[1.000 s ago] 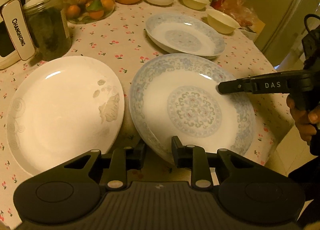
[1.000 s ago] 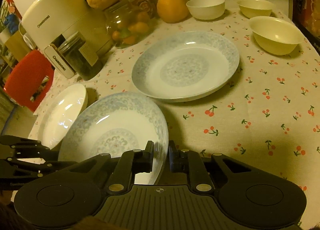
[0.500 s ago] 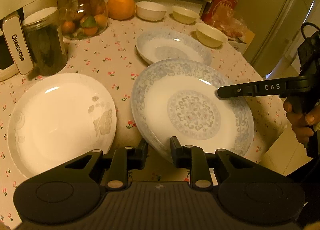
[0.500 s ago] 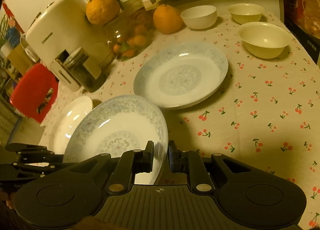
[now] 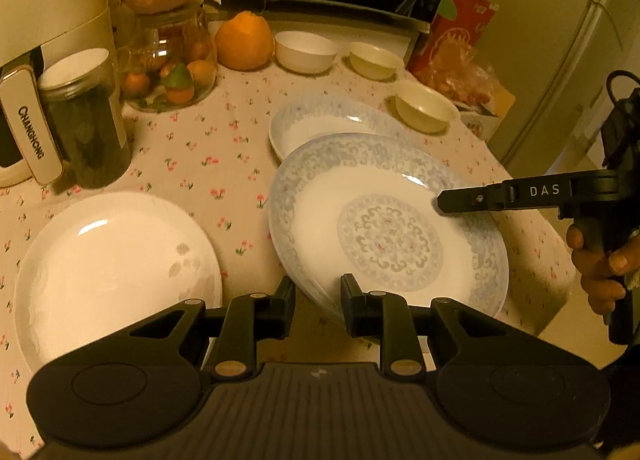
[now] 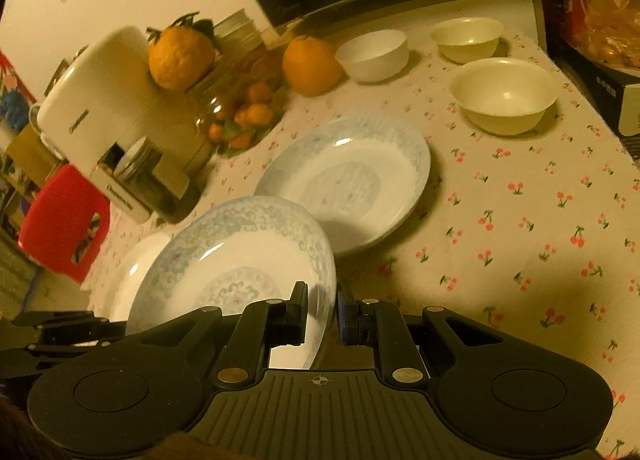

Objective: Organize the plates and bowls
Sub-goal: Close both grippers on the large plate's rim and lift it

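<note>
Two grippers carry a patterned plate point(image 5: 390, 238) above a cherry-print tablecloth point(image 6: 520, 228).

The left gripper point(image 5: 318, 302) and right gripper point(image 6: 322, 314) each clamp opposite rims (it tilts), just above a second patterned plate point(image 6: 348, 180); a white plate point(image 5: 116, 276) lies beside.

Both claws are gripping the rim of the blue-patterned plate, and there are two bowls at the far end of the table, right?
Not quite: there are three bowls, not two, as the right wrist view shows: and. The rest holds: the left claw and right claw both grip the blue-patterned plate by its rim.
</note>
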### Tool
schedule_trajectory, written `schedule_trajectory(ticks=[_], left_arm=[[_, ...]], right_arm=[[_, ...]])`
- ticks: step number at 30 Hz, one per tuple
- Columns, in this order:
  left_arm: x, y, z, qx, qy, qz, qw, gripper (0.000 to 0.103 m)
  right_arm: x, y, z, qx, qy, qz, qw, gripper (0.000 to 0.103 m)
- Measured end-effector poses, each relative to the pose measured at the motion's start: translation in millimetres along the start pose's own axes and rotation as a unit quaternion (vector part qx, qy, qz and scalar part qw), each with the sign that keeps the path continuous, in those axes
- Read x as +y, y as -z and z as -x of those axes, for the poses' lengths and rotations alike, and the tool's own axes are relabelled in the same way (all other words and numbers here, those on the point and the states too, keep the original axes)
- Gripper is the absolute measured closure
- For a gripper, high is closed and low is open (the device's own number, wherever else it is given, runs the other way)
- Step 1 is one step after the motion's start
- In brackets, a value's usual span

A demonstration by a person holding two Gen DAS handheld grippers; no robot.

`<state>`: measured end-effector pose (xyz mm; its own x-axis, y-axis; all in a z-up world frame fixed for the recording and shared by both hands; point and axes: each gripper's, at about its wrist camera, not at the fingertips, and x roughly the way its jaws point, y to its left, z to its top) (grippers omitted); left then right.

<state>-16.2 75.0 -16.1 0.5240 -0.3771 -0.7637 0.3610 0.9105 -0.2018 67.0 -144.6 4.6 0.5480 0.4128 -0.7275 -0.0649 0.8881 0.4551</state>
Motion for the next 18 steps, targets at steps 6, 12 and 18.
schedule_trajectory(ticks=[6, 12, 18], left_arm=[[-2, -16, -9, -0.011, -0.002, 0.015, 0.9998, 0.081], [-3, -32, -22, -0.018, -0.007, 0.031, 0.9993, 0.081], [-3, -42, -37, -0.020, -0.015, 0.048, 0.9985, 0.081]], right_arm=[[-12, -18, -3, -0.011, 0.005, -0.017, 1.000, 0.088], [-24, -31, -10, -0.015, 0.011, -0.033, 0.999, 0.088], [-34, -41, -19, -0.020, 0.019, -0.052, 0.998, 0.088]])
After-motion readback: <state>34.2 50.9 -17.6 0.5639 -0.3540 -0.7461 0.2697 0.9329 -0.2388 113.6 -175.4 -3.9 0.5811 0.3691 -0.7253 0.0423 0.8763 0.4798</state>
